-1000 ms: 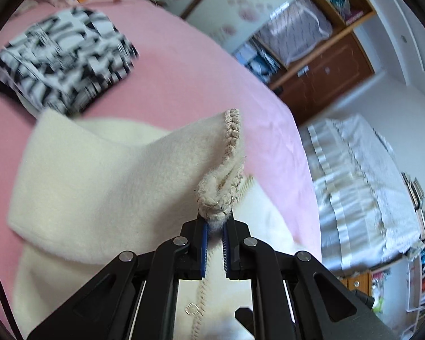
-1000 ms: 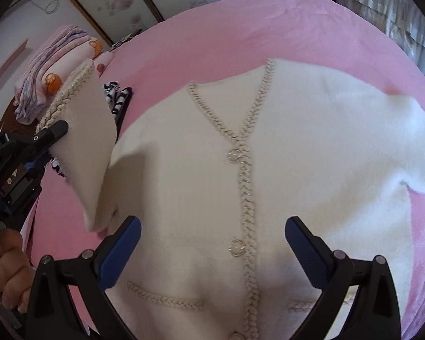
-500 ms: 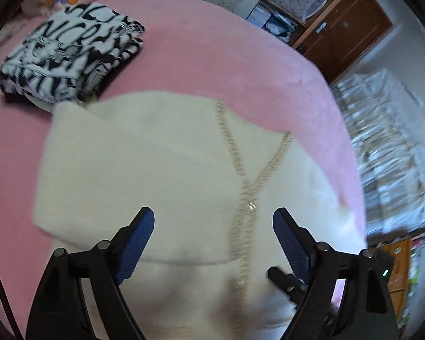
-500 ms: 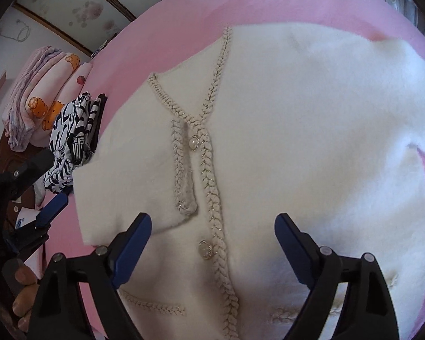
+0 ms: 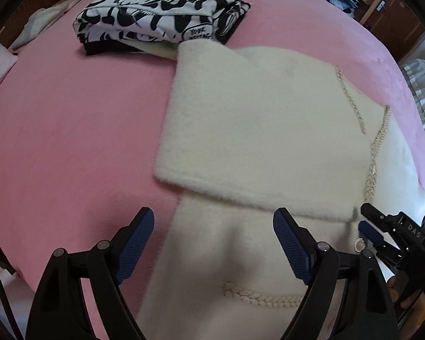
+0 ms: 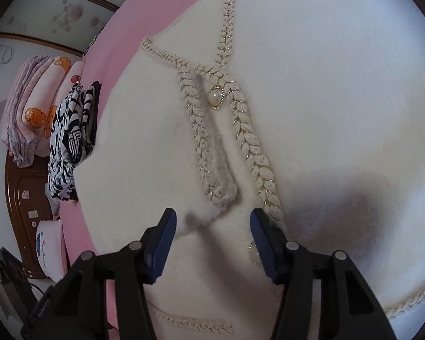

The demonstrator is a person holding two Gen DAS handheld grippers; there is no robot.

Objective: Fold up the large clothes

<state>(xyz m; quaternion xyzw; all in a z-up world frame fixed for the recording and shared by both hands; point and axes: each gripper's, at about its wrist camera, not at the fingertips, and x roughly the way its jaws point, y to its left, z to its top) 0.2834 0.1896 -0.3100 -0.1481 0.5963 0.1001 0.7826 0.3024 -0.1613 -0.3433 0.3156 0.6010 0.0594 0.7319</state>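
On the pink bed (image 5: 70,141), a cream cardigan (image 5: 269,130) lies face up, its braided placket (image 6: 252,144) running lengthwise away from both cameras; hem cut off. Left gripper (image 5: 214,250) spread, empty. Right gripper (image 6: 212,243) closing over the sleeve cuff (image 6: 221,189), pads apart.

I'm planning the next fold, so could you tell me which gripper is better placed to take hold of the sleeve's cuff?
Right. The right gripper is closing just below the cuff of the cream cardigan. The left gripper stands open over the hem side.
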